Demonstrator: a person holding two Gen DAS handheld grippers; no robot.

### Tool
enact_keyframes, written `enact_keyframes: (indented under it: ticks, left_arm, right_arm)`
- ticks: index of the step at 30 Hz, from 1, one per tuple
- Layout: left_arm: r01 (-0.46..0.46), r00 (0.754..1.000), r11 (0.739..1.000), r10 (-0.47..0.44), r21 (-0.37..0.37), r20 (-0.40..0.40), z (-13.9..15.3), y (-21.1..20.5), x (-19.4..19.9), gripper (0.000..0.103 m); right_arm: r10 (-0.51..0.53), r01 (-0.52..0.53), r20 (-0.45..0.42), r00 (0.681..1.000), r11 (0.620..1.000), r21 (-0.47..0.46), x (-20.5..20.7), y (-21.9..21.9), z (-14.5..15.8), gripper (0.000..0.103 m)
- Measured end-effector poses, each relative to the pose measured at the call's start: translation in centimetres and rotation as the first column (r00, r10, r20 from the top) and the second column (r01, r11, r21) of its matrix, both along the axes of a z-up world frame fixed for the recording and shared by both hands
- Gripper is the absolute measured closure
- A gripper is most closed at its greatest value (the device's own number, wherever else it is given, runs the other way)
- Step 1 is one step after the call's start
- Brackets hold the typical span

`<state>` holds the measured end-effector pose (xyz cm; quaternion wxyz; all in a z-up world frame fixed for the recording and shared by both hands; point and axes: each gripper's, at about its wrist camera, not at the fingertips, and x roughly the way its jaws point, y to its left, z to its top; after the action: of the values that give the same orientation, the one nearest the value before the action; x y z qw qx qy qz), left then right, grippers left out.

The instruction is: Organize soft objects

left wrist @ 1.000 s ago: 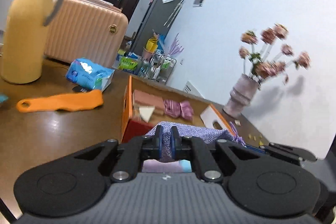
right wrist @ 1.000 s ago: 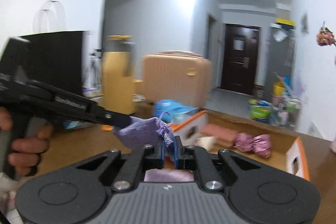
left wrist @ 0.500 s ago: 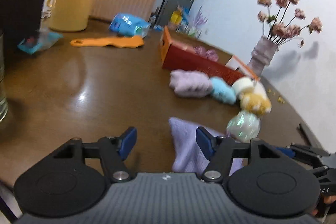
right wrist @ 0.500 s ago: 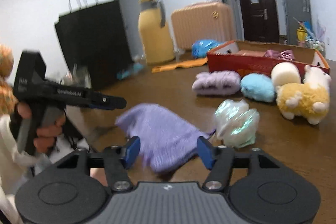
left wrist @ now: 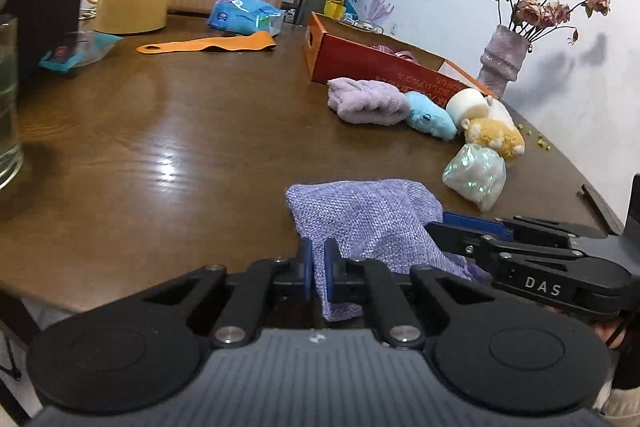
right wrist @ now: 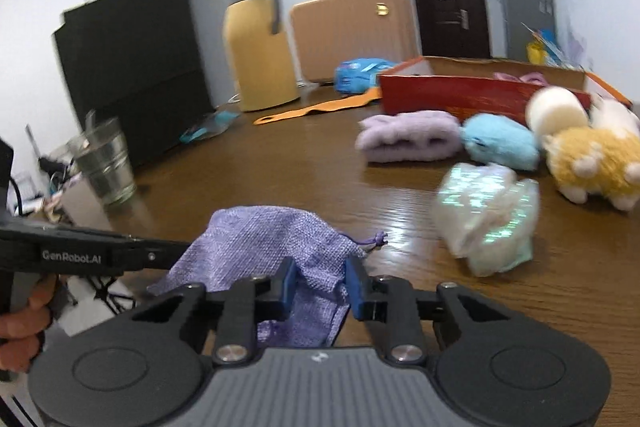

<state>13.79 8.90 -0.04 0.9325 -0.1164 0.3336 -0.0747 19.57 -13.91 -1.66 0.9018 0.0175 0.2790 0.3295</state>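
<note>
Left gripper (left wrist: 316, 271) pinches purple pouch (left wrist: 368, 219) — right gripper (right wrist: 320, 285) parted around it

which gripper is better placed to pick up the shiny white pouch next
Probably right. The right gripper stands open around the purple bag's edge, and the shiny pouch lies just ahead to its right. The left gripper is shut on the bag.

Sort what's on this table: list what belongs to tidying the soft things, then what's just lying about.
Job: woven purple drawstring pouch, fluffy lilac roll, blue plush, yellow plush animal, iridescent soft bundle, red cardboard box.

Lying about: yellow thermos jug, orange plastic scraper, glass tumbler, vase of dried flowers.
</note>
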Motion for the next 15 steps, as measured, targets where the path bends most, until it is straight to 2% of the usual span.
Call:
enact_keyframes:
  ticks: [2, 4, 6, 8, 9, 11, 13, 15]
  left_arm:
    - [-0.01, 1.0, 1.0, 0.01, 0.017, 0.003, 0.2, 0.1, -0.5, 0.095]
    - [-0.031, 0.999, 0.999, 0.031, 0.008, 0.01, 0.4, 0.5, -0.7, 0.09]
    - [-0.036, 0.999, 0.999, 0.037, -0.019, 0.035, 0.9, 1.0, -0.9, 0.076]
    - [-0.044, 0.997, 0.997, 0.048, -0.067, 0.06, 1.4, 1.4, -0.9, 0.05]
    - [-0.04, 0.997, 0.996, 0.045, -0.081, 0.059, 1.4, 1.4, -0.7, 0.045]
    - [-0.034, 0.998, 0.997, 0.037, -0.07, 0.052, 1.3, 0.8, -0.2, 0.04]
    - [-0.019, 0.998, 0.998, 0.022, -0.054, 0.059, 1.2, 0.2, -0.1, 0.04]
    - [-0.003, 0.999, 0.998, 0.006, -0.061, 0.054, 1.1, 0.0, -0.1, 0.045]
  right_arm:
    - [0.022, -0.022, 0.009, 1.0, 1.0, -0.014, -0.6, 0.6, 0.4, 0.08]
    - [0.025, -0.024, 0.023, 0.999, 0.999, -0.027, -0.9, 0.9, 0.4, 0.08]
    - [0.016, -0.015, 0.017, 1.0, 1.0, -0.021, -1.1, 0.4, 0.7, 0.08]
    - [0.0, 0.0, 0.027, 1.0, 1.0, -0.004, -1.4, -0.1, 1.1, 0.08]
    - [-0.009, 0.009, 0.03, 1.0, 1.0, 0.005, -1.4, -0.3, 1.3, 0.078]
    - [-0.033, 0.032, 0.041, 0.999, 0.999, 0.013, -1.5, -0.5, 1.6, 0.076]
    - [-0.043, 0.044, 0.039, 0.998, 0.999, -0.002, -1.2, -0.2, 1.5, 0.067]
    - [-0.041, 0.041, 0.029, 0.999, 0.999, -0.008, -1.0, 0.1, 1.1, 0.065]
